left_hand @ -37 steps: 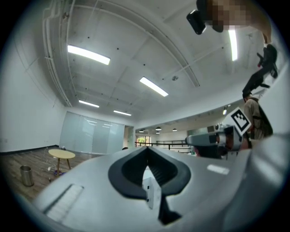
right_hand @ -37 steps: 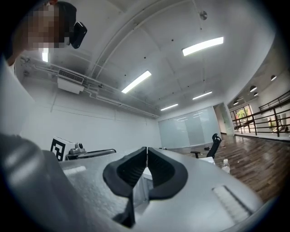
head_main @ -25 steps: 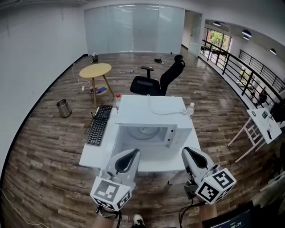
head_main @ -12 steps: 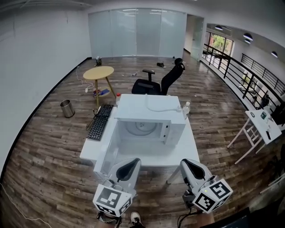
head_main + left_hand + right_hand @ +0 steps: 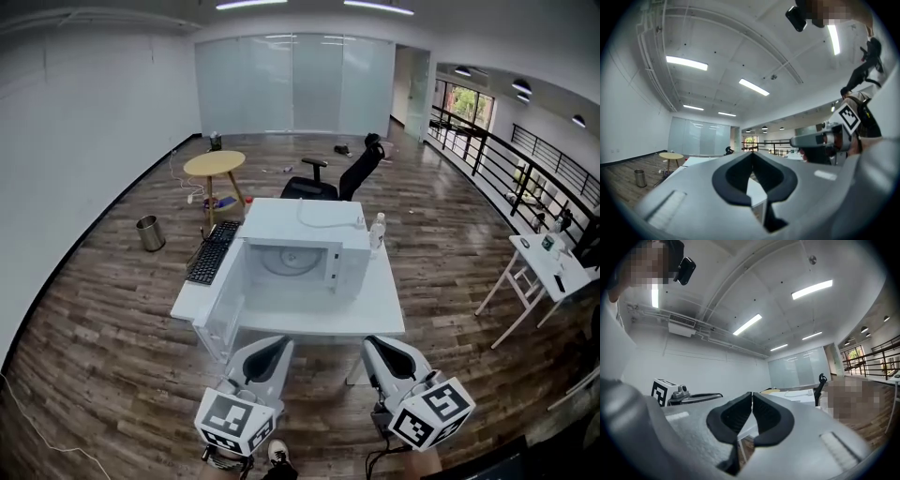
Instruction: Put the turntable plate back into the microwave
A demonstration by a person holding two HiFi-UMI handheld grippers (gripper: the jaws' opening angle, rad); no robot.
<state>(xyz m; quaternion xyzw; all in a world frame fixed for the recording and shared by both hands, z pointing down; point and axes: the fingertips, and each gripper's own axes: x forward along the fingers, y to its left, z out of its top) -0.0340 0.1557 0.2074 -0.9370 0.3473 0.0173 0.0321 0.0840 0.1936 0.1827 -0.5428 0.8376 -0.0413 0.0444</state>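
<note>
Well beyond shut jaws, turntable plate (image 5: 292, 262), inside microwave (image 5: 272, 225)

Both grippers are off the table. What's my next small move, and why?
Probably step in and push the open door shut with the left gripper: the turntable plate already seems to lie inside the microwave, and the right gripper is shut and empty too.

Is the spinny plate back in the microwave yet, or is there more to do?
It looks nearly finished. Done: the round glass turntable plate lies inside the white microwave. In hand: nothing. The left gripper and right gripper both have their fingers together and empty, short of the white table. Left: perhaps only the microwave's white door, which stands open.
</note>
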